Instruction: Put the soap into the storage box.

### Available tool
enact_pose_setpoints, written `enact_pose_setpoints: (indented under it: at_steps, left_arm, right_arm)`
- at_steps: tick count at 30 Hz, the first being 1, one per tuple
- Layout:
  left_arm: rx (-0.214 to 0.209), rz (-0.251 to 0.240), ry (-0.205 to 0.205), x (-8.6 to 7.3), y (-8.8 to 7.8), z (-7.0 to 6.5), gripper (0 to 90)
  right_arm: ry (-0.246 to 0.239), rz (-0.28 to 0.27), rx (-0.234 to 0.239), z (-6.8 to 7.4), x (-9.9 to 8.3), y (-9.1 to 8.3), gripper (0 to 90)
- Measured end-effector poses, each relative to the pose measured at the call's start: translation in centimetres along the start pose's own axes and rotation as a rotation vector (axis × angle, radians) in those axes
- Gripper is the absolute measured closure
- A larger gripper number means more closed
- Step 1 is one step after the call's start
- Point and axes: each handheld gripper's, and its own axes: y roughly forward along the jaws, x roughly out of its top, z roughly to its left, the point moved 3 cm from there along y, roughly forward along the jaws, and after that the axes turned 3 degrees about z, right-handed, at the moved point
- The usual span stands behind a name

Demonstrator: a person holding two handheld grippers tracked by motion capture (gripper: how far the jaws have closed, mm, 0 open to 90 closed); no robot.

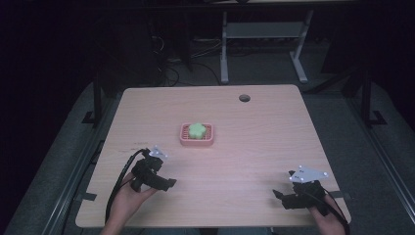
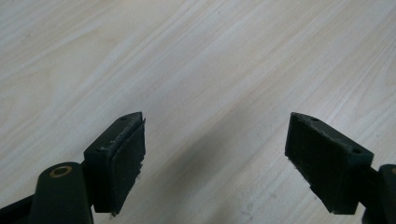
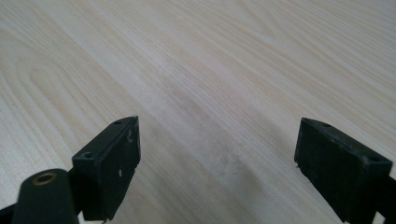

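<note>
Green flower-shaped block [image 1: 197, 129] sits in a shallow pink tray [image 1: 183, 137] at the centre of the counter [image 1: 254, 147], far from both hands. We note the left hand-held gripper [image 1: 169, 184] near the left front edge; the tray lies beyond it and slightly right. The right hand-held gripper [image 1: 277, 196] rests near the right front corner, well apart from the tray, which lies far-left of it. We judge the left one nearer. Tray's long axis runs left-right. In both gripper views the jaws stand released, wide apart, nothing but bare wood between them.
</note>
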Motion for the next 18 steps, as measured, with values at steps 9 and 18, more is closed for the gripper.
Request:
enact_pose_setpoints:
  at_steps: [9, 18]
  left_arm:
    - [0.01, -0.005, -0.008, -1.1, -0.1, 0.0, 20.1]
    - [0.022, -0.042, -0.037, -3.3, -0.4, -0.1, 20.1]
  right_arm:
    - [-0.002, 0.005, -0.003, 0.1, 0.0, 0.1, 13.8]
    - [-0.003, 0.003, -0.004, 0.1, 0.0, 0.0, 13.8]
